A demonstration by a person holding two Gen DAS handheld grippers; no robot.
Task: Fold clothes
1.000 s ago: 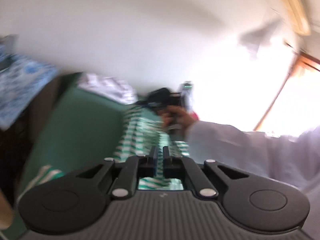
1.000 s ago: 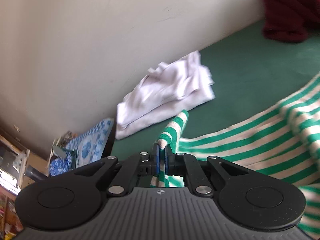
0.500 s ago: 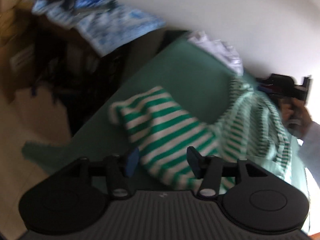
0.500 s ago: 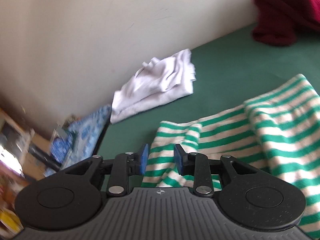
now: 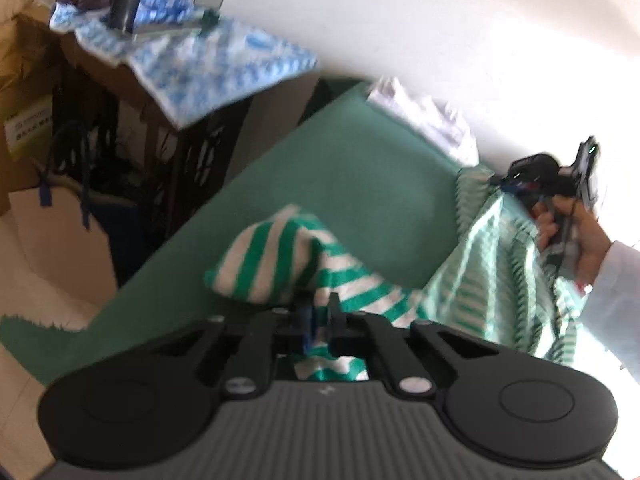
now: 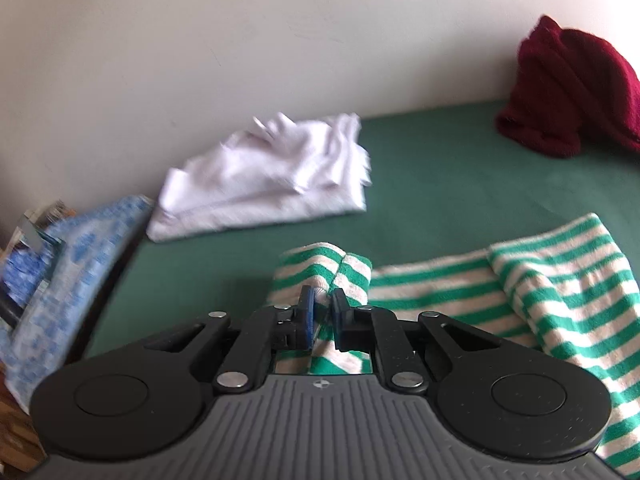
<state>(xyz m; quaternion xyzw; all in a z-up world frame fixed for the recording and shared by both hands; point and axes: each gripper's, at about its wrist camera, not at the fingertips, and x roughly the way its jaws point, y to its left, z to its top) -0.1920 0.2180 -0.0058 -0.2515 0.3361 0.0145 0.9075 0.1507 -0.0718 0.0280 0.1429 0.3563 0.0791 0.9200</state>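
Observation:
A green-and-white striped garment (image 5: 288,256) lies on the green bed (image 5: 360,168). My left gripper (image 5: 318,314) is shut on the striped garment near the bed's near edge, with a sleeve end bunched just ahead of it. My right gripper (image 6: 322,312) has its jaws closed onto a fold of the same striped garment (image 6: 520,292) near a cuff (image 6: 328,264). In the left wrist view the right gripper (image 5: 536,180) and the hand holding it sit at the far right, over the garment.
A folded white garment (image 6: 272,176) lies by the wall and also shows in the left wrist view (image 5: 428,116). A dark red garment (image 6: 572,88) is heaped at the back right. A blue-patterned cloth (image 5: 200,56) covers boxes left of the bed.
Both grippers were open half a second ago and have since closed on the striped garment. The right gripper has swung right, bringing the red garment further into view.

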